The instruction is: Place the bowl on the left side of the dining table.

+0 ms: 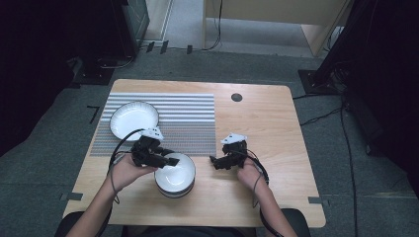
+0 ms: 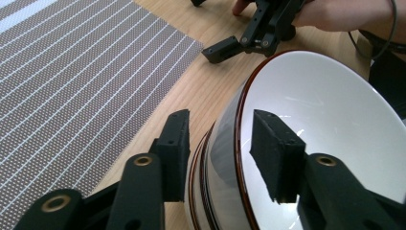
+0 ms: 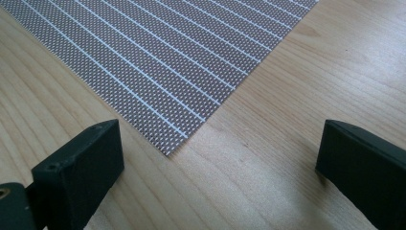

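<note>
A striped mat (image 1: 163, 123) lies on the far left part of the wooden table (image 1: 267, 123). A white plate (image 1: 133, 119) rests on the mat's left side. A dark round cap (image 1: 236, 97) sits near the table's far edge.

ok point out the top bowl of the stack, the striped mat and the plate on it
top bowl (image 2: 325, 110), left gripper view, white inner wall
striped mat (image 1: 192, 116), high view, bare middle part
plate (image 1: 134, 119), high view, white centre
</note>
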